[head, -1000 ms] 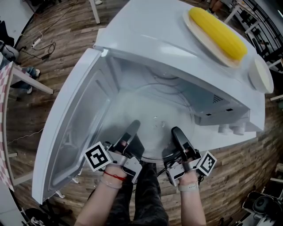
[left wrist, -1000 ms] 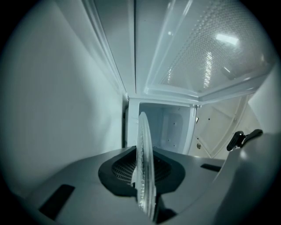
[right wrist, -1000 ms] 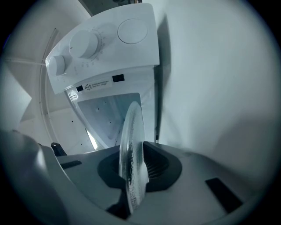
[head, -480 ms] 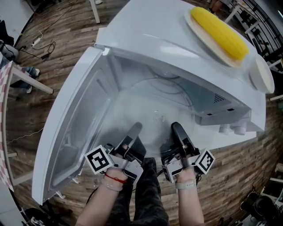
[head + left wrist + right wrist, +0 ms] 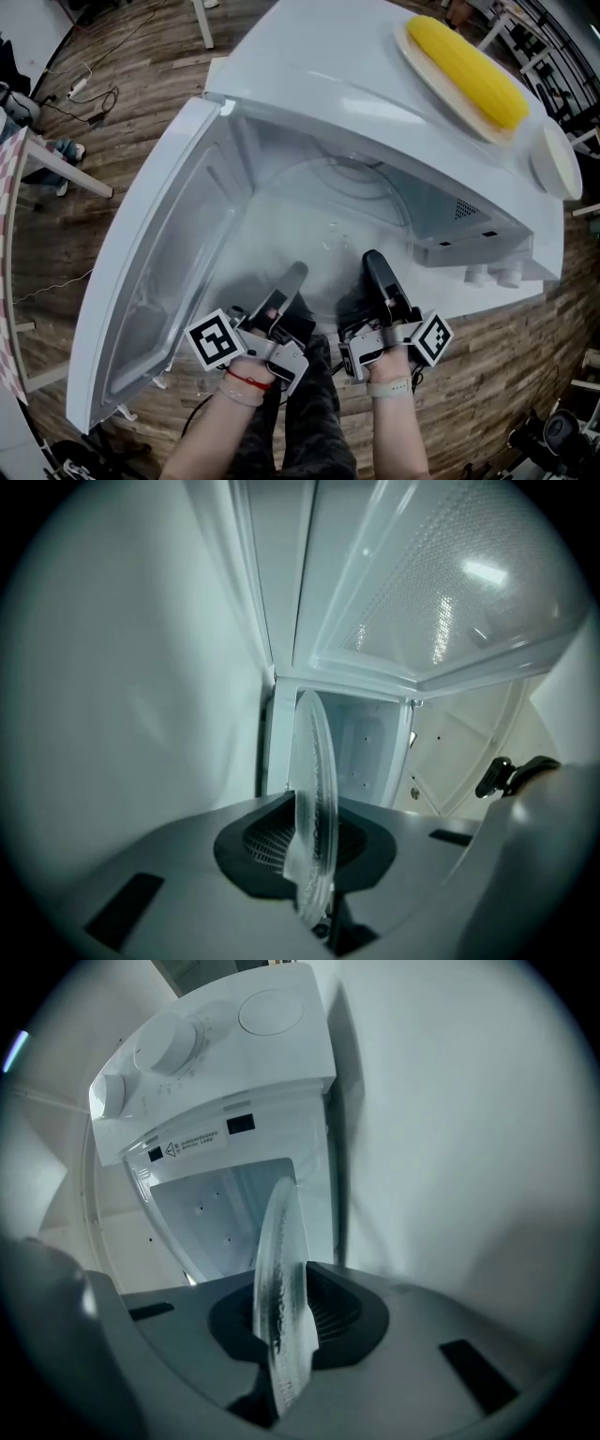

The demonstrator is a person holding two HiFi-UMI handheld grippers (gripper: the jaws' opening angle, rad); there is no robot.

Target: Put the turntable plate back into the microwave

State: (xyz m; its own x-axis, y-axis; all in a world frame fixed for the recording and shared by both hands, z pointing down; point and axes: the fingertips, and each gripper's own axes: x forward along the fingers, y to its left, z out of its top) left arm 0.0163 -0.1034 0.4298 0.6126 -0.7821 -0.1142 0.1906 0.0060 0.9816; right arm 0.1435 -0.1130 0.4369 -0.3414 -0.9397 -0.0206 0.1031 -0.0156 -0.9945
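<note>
Turntable plate (image 5: 314, 780): clear glass disc, ribbed, seen edge-on.

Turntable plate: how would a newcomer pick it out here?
Find the white microwave with its door swung open to the left. At its mouth, the left hand-held gripper and right hand-held gripper each pinch the rim of the turntable plate. It is a clear glass disc, unlike the opaque corn plate on top.

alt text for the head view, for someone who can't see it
The left gripper and right gripper each clamp the near rim of a clear turntable plate, holding it in the open cavity of a white microwave. Its door stands open at left; a plated corn cob sits on top.
</note>
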